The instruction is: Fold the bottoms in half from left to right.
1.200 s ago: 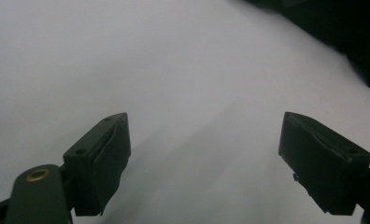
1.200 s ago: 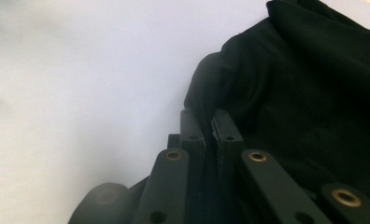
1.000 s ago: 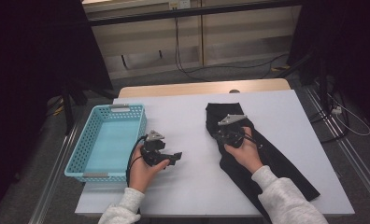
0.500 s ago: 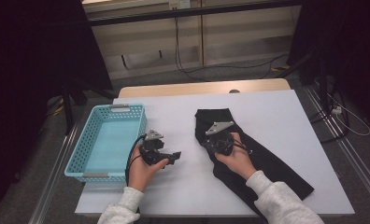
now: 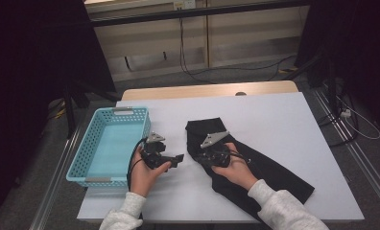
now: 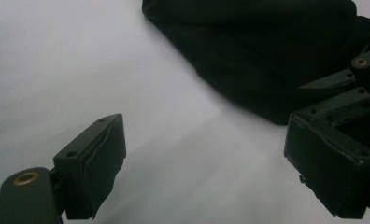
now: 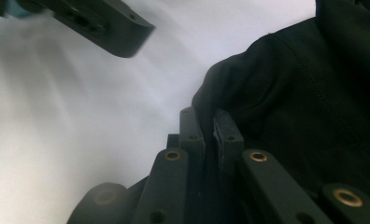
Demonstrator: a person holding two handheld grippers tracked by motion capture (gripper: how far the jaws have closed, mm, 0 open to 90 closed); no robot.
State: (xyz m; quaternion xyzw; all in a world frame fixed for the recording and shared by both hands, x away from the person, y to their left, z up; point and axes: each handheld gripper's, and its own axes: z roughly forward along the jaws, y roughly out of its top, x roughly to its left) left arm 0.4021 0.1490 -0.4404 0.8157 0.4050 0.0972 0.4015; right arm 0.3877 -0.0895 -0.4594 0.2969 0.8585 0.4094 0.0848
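Right gripper (image 5: 201, 154) dragged black cloth (image 5: 269, 172) leftward, clamped on it | left gripper (image 5: 177, 158) wide, empty

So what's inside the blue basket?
The basket looks empty: only its pale blue floor shows. The near wall hides a thin strip of that floor.

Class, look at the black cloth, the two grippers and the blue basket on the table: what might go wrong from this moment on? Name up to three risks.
1. The right gripper pinches only a thin fold at the edge of the cloth; it may slip out when pulled.
2. The cloth is long and trails across the table; it could drag or hang over the rim of the basket.
3. The left gripper stands open close beside the cloth; the two grippers might collide.
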